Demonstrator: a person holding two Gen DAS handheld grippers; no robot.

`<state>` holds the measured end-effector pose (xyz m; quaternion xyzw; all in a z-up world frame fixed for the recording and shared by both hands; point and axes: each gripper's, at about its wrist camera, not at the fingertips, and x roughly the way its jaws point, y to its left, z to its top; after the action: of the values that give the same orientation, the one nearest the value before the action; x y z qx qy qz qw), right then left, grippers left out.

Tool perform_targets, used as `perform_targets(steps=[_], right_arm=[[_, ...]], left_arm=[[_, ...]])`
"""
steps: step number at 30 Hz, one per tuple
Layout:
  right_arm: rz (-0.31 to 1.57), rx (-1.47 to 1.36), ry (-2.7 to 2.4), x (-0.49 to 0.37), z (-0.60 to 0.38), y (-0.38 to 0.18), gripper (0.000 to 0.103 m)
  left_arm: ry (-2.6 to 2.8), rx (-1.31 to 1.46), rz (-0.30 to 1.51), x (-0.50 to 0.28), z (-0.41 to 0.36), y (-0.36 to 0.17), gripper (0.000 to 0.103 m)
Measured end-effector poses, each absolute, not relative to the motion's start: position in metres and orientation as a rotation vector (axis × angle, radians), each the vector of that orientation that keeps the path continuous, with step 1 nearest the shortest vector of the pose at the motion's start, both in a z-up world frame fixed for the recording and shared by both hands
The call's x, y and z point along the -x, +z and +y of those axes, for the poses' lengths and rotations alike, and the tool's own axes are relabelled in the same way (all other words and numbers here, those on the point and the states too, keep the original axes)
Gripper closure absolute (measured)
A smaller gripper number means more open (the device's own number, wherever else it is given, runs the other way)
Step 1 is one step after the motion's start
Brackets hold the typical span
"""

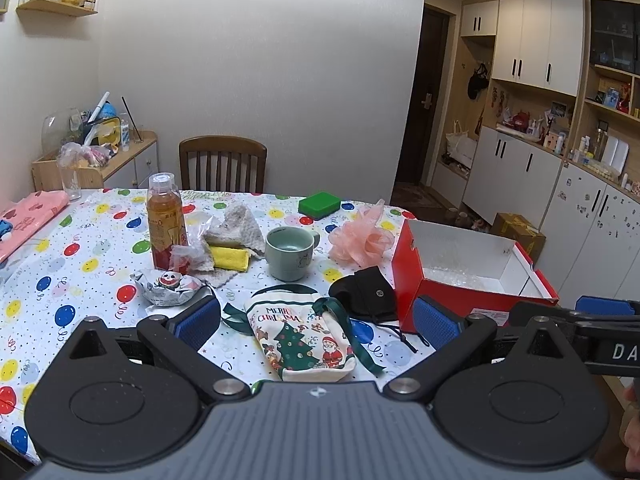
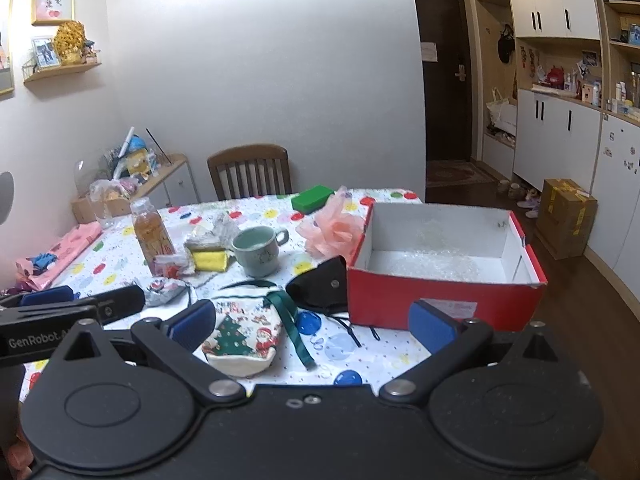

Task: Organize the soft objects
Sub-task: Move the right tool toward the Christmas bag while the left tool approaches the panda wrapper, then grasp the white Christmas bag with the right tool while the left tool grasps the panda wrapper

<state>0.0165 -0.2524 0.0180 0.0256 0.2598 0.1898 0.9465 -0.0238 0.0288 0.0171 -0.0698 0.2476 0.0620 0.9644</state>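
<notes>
Tongs: left (image 1: 318, 320) & right (image 2: 312, 320) both wide apart, nothing held.
Risk: pouch (image 1: 306, 340) ribbon may snag mask (image 1: 366, 294) cord.

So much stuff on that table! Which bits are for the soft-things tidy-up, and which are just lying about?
For the job: Christmas pouch, black pouch, pink bath pouf, knitted cloth, yellow sponge, green sponge, red box, both open claws.

Just lying about: mug, drink bottle, glass, crumpled wrapper.

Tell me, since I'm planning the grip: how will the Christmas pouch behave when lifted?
The Christmas pouch looks like soft cloth lying slack, so it will probably sag. Its green ribbon trails loose and may snag. It is likely light.
</notes>
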Motion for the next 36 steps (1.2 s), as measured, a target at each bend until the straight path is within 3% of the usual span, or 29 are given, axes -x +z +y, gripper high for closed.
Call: perform_targets(steps=[24,36], right_arm=[[0.516,-0.03,0.478,-0.038,-0.208,0.021,0.0],[0.56,-0.002,0.527,-0.073,-0.171,0.005,0.0]], left_arm=[[0.116,0.112,0.454,-0.001,0.074,0.022,0.0],[0.116,0.094,0.47,-0.039,0.122,-0.004,0.0]])
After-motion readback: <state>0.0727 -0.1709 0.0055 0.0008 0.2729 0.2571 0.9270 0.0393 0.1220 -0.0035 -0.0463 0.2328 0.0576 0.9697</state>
